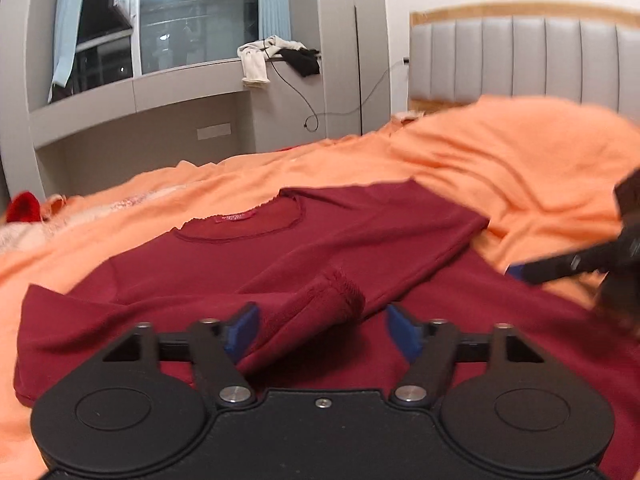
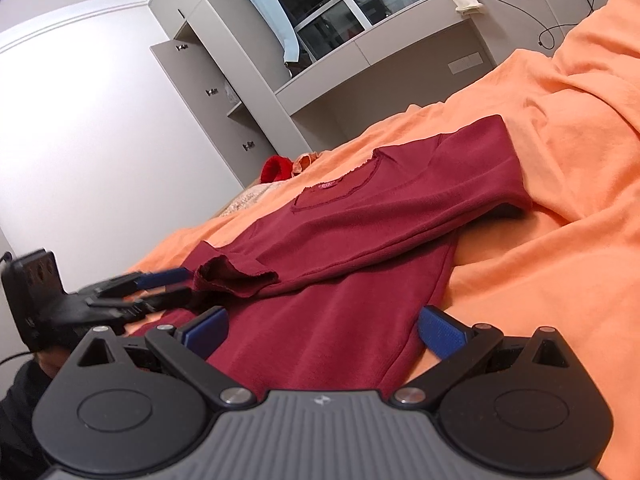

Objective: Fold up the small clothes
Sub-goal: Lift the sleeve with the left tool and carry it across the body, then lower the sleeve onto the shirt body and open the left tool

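A dark red long-sleeved shirt (image 1: 280,248) lies flat on the orange blanket (image 1: 500,168), neckline away from me. One sleeve is folded across its body, and the cuff (image 1: 332,300) ends just in front of my left gripper (image 1: 322,326). That gripper is open, the cuff lying loose between its blue pads (image 1: 402,328). In the right wrist view the shirt (image 2: 400,200) runs diagonally. My right gripper (image 2: 324,324) is open low over the shirt's lower body, gripping nothing. The left gripper (image 2: 176,286) shows at the left, at the cuff (image 2: 236,276).
A grey padded headboard (image 1: 520,60) stands at the back right. A grey window ledge (image 1: 192,80) holds white and black clothes (image 1: 276,56) and a trailing cable. A bright red item (image 1: 24,206) lies at the bed's far left. Grey drawers (image 2: 224,92) stand beyond the bed.
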Tool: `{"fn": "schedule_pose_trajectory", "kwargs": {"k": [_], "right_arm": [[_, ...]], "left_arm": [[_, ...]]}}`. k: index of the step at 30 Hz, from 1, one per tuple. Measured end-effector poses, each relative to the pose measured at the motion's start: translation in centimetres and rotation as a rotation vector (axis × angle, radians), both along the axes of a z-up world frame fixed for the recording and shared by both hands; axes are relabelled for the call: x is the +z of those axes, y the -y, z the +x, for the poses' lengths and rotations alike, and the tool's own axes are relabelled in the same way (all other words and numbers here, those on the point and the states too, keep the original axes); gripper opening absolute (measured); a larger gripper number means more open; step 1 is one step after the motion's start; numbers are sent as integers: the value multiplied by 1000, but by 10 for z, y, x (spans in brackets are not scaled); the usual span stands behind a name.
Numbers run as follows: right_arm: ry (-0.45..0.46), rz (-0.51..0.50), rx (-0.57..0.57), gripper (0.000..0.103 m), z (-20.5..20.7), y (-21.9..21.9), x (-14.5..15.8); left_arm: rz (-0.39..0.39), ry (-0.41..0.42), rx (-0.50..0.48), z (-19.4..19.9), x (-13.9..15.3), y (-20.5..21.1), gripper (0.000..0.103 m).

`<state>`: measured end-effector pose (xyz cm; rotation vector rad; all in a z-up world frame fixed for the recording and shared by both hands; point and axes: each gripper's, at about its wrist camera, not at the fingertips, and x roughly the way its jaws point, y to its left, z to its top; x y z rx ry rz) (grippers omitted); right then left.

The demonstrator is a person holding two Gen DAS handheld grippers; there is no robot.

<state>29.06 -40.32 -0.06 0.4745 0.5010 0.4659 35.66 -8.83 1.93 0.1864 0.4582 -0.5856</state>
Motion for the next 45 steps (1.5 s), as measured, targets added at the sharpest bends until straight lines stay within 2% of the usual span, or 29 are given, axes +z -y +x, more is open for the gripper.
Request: {"fn": "schedule_pose_trajectory", "kwargs": {"k": [4,7,9,11,13,17,19,21,23,25,27,28,32,34,36,37,38,39,41,43,45], "right_arm": [[5,-16,-2,103,-1,-4,4],[19,-14,-3,103,-2,-6,9],[29,-17,-7,103,-2,-9,13],[41,-25,-10,103,-1,-13,18],[53,-29,-8,103,0,-17,22],[82,-65,13,103,-2,-27,31],[105,-91,31,102,-5,-32,36],[127,-125,30,101,-7,-39,42],[138,-166,27,96,-3,-46,47],[110,-209,26,84,8,-56,51],[61,-221,25,74,26,-67,52],[42,-216,32,70,35,-73,52],[10,-254,48,64,70,-102,49],[-5,-277,56,61,83,-114,44],[-38,-279,72,54,92,-123,39],[-59,-280,89,43,97,-127,35],[-69,-289,105,32,98,-132,33],[-68,-307,113,30,98,-135,31],[-40,-351,132,12,94,-143,31],[-5,-384,121,8,88,-145,34],[43,-429,85,6,81,-145,39]], "left_arm": [[-111,-9,75,9,13,-29,88],[-180,-5,185,16,24,-54,95],[-217,-1,304,22,27,-73,101],[-213,-22,504,31,26,-90,101],[-254,-51,630,38,22,-109,101],[-370,-95,777,50,13,-154,100],[-405,-112,836,56,6,-175,97],[-482,-158,881,63,-3,-199,92],[-595,-226,906,70,-16,-222,79],[-701,-298,923,76,-29,-244,58],[-768,-330,927,79,-39,-257,49],[-787,-338,924,78,-45,-259,45],[-856,-371,865,83,-53,-268,34],[-882,-387,842,86,-57,-269,23],[-893,-408,823,91,-62,-269,13],[-893,-412,816,95,-61,-263,9],[-897,-413,807,97,-62,-262,9],[-910,-410,801,97,-63,-262,7],[-945,-401,788,98,-60,-264,6],[-1009,-387,787,94,-59,-268,4],[-1158,-388,792,88,-67,-278,4]]}}
